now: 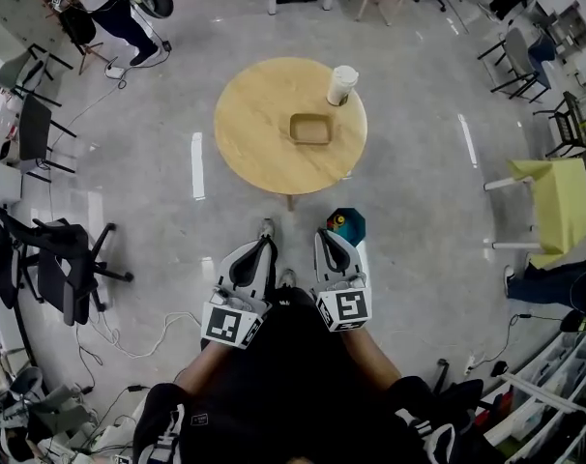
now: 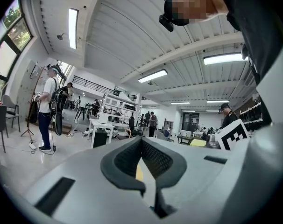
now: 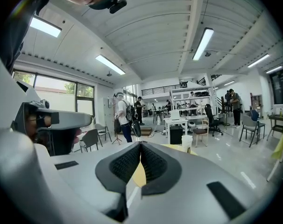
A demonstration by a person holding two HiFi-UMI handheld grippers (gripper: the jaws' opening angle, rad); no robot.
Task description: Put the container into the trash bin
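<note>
A shallow brown container (image 1: 310,129) lies on the round wooden table (image 1: 259,129), ahead of me in the head view. A white lidded cup (image 1: 341,85) stands behind it; the same cup (image 3: 187,143) shows in the right gripper view. A dark teal bin (image 1: 351,226) stands on the floor by the table's near edge. My left gripper (image 1: 267,228) and right gripper (image 1: 323,232) are held side by side short of the table, and the bin is just right of the right gripper. Both point level at the table, their jaws meeting at the tips with nothing between them.
Black office chairs (image 1: 66,264) and loose cables (image 1: 129,341) lie at the left. A yellow-green table (image 1: 562,201) and more chairs (image 1: 520,61) stand at the right. A person (image 1: 114,13) stands at the far left, and white desks (image 3: 188,120) are beyond the table.
</note>
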